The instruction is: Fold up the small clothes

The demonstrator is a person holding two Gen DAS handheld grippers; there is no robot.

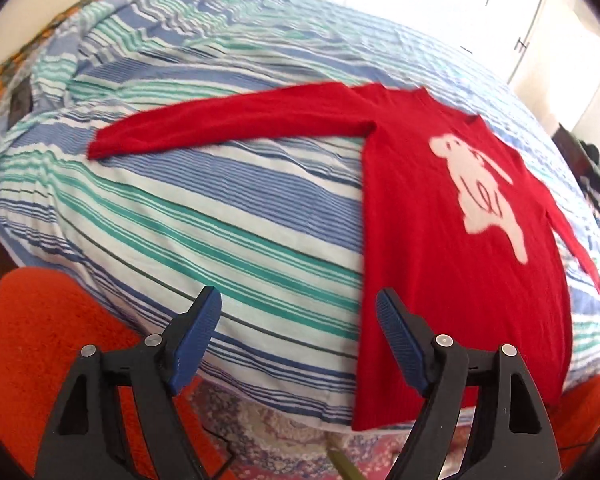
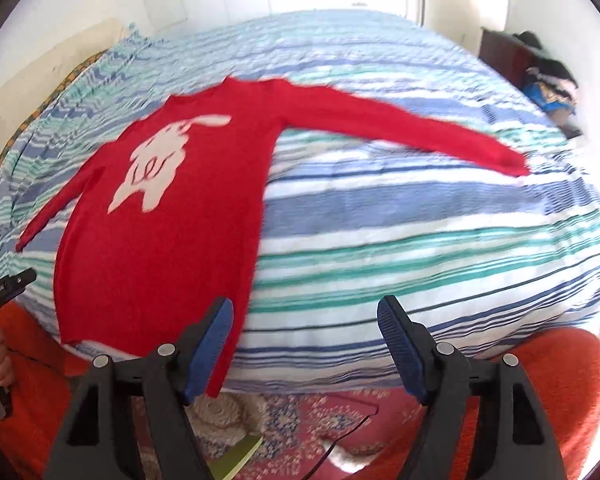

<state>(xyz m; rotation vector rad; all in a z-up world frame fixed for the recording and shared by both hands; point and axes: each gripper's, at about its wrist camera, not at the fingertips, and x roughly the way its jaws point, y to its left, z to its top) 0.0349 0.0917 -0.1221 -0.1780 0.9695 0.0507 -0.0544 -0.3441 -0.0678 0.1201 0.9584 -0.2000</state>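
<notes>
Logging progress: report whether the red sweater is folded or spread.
Spread: red sweater lies flat on the striped bedspread, both sleeves out.

A: The red sweater [image 1: 440,240] is reading as a soft, fuzzy knit, matt, with a paler woolly patch [image 1: 476,196] worked into the front.

B: Noted. The striped bedcover [image 2: 400,248] is showing as thin woven cloth, crinkled and matt. The orange blanket [image 2: 556,372] below it is looking coarse and nubbly.

A: The left gripper [image 1: 298,316] is showing matt black plastic frames, ribbed blue pads [image 1: 392,322] looking rubbery, and shiny metal pins.

B: The right gripper [image 2: 304,324] is showing likewise. The patterned rug [image 2: 300,420] is looking short-piled.
</notes>
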